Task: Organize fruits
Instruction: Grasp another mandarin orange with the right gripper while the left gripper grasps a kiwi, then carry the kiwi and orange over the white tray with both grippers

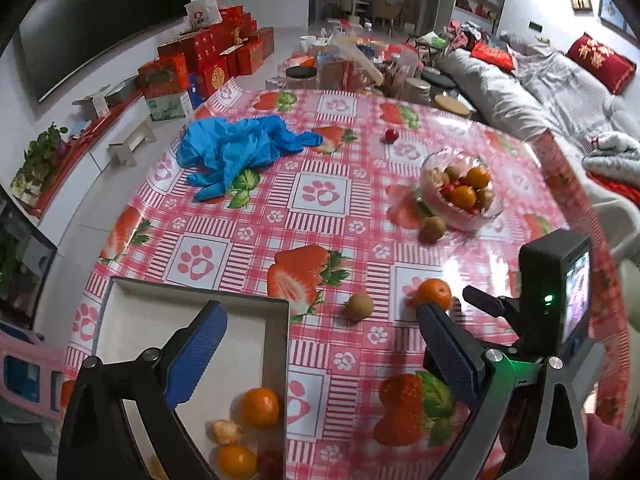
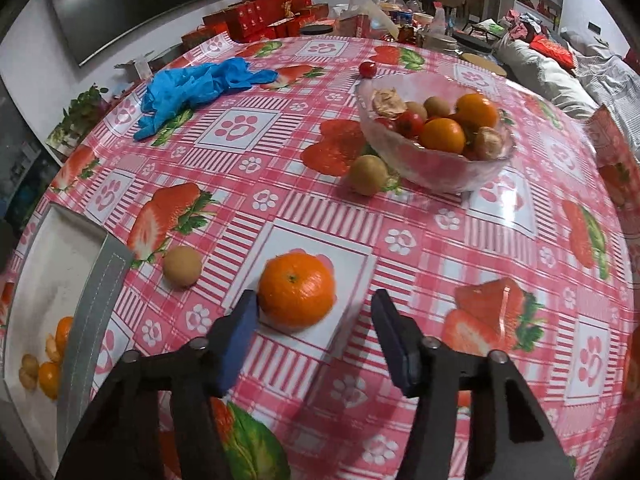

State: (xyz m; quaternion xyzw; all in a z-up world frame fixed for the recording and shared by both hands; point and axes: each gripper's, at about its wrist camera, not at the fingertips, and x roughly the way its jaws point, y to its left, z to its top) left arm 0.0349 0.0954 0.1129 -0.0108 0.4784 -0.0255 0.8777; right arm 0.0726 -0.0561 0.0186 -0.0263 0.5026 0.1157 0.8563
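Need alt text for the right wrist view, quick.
The right gripper stands open around a loose orange mandarin on the pink strawberry-print tablecloth. Behind sit a clear glass bowl of mixed fruit, two brown kiwis and crumpled blue gloves.

Blue gloves (image 1: 236, 152) crumpled on strawberry-print tablecloth (image 1: 240, 240); red gift boxes (image 1: 208, 60) behind
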